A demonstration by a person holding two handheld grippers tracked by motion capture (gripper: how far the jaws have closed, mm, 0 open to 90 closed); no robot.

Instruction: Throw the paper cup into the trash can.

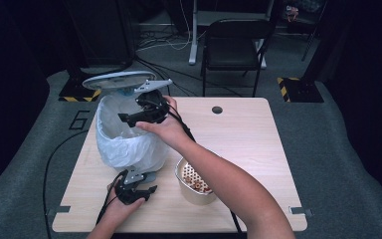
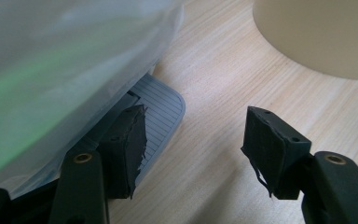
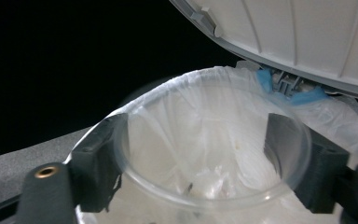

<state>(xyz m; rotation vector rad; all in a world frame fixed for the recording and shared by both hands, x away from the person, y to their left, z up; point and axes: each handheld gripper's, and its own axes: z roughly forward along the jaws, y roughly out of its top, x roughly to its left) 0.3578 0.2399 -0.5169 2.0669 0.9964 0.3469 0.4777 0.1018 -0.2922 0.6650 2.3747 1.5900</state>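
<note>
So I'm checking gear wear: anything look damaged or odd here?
Yes. In the left gripper view, the black pads on the left gripper's fingers are torn, with ragged, peeling edges. The bin, its pedal and the table look fine.

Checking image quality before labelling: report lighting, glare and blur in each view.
High view: table evenly lit, surroundings dark. Left gripper view: bin bag blurred, washed out, with a green tinge; wood grain sharp. Right gripper view: clear cup in focus, black background, lid brightly lit.
</note>
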